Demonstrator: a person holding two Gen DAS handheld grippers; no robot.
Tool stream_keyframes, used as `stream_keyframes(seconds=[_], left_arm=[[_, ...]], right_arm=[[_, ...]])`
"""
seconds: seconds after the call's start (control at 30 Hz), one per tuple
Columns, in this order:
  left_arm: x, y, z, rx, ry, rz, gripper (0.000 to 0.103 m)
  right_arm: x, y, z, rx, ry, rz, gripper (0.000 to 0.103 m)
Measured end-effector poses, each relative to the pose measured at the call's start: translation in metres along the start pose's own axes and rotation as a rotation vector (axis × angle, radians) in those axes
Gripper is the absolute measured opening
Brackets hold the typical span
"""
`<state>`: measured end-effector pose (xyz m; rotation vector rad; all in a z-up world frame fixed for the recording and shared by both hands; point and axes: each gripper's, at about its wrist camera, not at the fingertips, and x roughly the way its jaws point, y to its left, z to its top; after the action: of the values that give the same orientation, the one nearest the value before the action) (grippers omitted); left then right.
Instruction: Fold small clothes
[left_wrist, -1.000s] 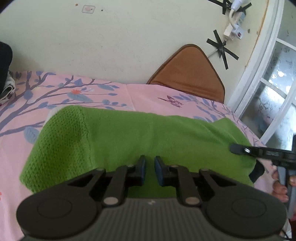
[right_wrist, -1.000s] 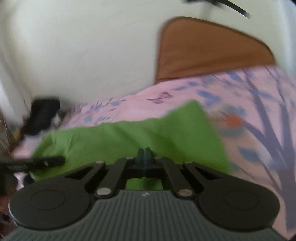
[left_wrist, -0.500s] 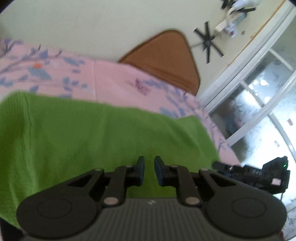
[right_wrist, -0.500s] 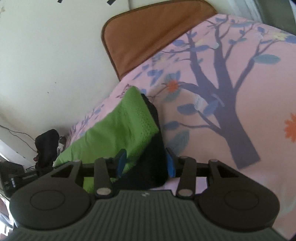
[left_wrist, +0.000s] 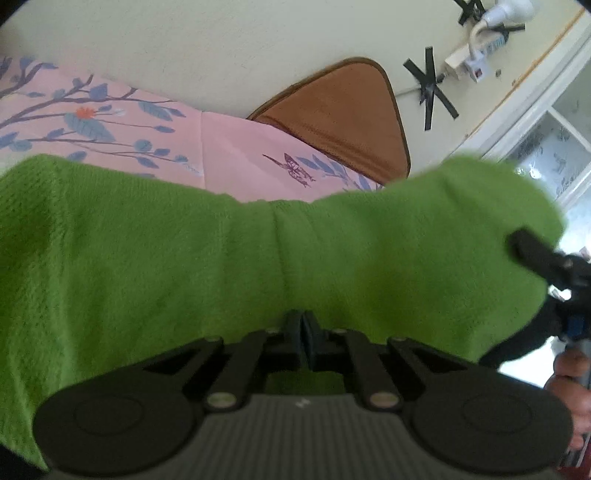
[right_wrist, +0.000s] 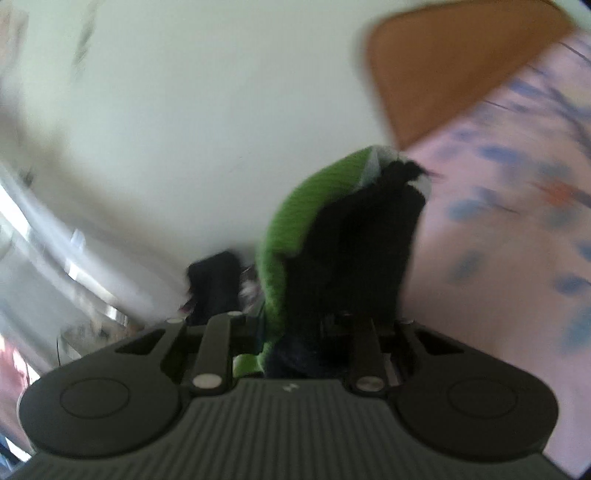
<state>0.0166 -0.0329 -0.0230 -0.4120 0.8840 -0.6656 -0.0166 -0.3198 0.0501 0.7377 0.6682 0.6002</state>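
The left hand-held gripper (left_wrist: 303, 334) clenches the green garment (left_wrist: 184, 258); the right hand-held gripper (right_wrist: 299, 332), blurred, seemingly closes around it.

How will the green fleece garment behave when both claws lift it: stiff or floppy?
Probably floppy: the green fleece garment sags between the left claw and right claw. Likely light, since small pinches carry it. Its fuzzy surface should resist slipping.

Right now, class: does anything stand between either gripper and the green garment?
Nothing visible. The left gripper is shut on the green garment; the right gripper is closing with its raised end between the jaws.
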Motion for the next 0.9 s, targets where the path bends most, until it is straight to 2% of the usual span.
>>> stream_keyframes(seconds=[0.1,0.3,0.4,0.5,0.53,0.57,0.6,0.67,0.77,0.83,0.9], left_arm=[[-0.034,0.016,-0.001,-0.057,-0.071,-0.024,0.015],[-0.134,0.069,-0.014,-0.153,-0.303,0.133,0.021],[-0.166,0.086,-0.020,-0.198,-0.370,0.219,0.025],[-0.176,0.089,-0.021,-0.199,-0.395,0.255,0.032],[-0.177,0.088,-0.022,-0.191,-0.396,0.246,0.034],[-0.176,0.086,-0.021,-0.180,-0.395,0.236,0.037],[-0.173,0.083,-0.020,-0.166,-0.392,0.228,0.040],[-0.166,0.076,-0.016,-0.134,-0.384,0.213,0.043],[-0.152,0.066,-0.012,-0.091,-0.371,0.216,0.046],[-0.148,0.062,-0.012,-0.072,-0.357,0.220,0.047],[-0.140,0.057,-0.011,-0.056,-0.344,0.231,0.049]], right_arm=[[0.034,0.043,-0.003,-0.130,0.071,0.012,0.027],[0.113,0.087,-0.026,-0.282,0.235,0.014,0.027],[0.157,0.101,-0.048,-0.378,0.326,-0.039,0.029],[0.193,0.104,-0.072,-0.451,0.409,-0.106,0.046],[0.201,0.103,-0.078,-0.470,0.431,-0.090,0.050],[0.201,0.106,-0.080,-0.491,0.425,-0.065,0.061],[0.199,0.109,-0.081,-0.495,0.438,-0.054,0.065],[0.191,0.112,-0.078,-0.496,0.446,-0.033,0.065],[0.165,0.112,-0.064,-0.467,0.439,0.043,0.063],[0.140,0.115,-0.051,-0.465,0.371,0.075,0.061],[0.127,0.121,-0.034,-0.477,0.280,0.048,0.059]])
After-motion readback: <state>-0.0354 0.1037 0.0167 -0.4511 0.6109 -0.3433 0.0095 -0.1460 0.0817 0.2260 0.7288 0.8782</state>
